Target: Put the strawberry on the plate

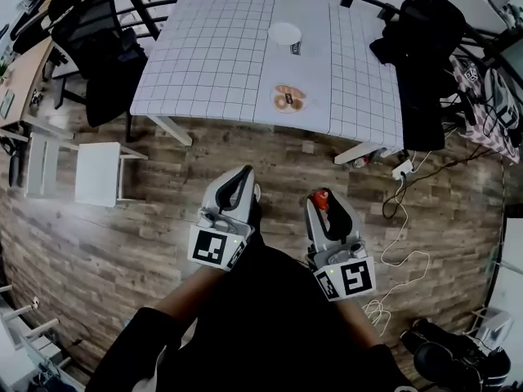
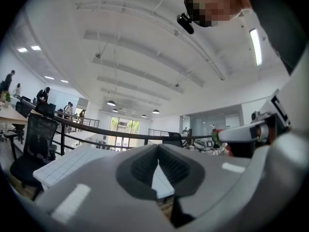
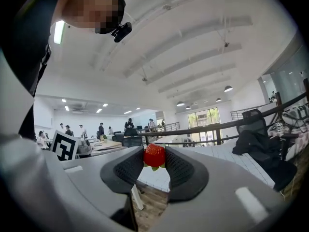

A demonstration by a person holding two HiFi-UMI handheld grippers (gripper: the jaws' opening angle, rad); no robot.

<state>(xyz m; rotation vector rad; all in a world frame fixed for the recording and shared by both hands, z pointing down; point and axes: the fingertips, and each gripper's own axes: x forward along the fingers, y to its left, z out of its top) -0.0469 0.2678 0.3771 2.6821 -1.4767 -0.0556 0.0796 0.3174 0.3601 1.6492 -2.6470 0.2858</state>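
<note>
A red strawberry (image 3: pixel 154 154) with green leaves sits pinched between the dark pads of my right gripper (image 3: pixel 154 162), which is shut on it. In the head view the strawberry (image 1: pixel 322 200) shows at the tip of the right gripper (image 1: pixel 320 194), held over the wooden floor, well short of the table. My left gripper (image 1: pixel 244 172) hangs beside it, and its jaws (image 2: pixel 158 149) meet at the tip with nothing in them. On the grid-cloth table (image 1: pixel 204 64) a white plate (image 1: pixel 285 33) lies far back. A brownish patterned plate (image 1: pixel 288 98) lies near the table's front edge.
Black office chairs (image 1: pixel 102 47) stand left of the table, and dark clothing (image 1: pixel 421 64) is draped at its right end. A white stool (image 1: pixel 98 174) stands on the floor at left. A power strip and cables (image 1: pixel 400 174) trail at right.
</note>
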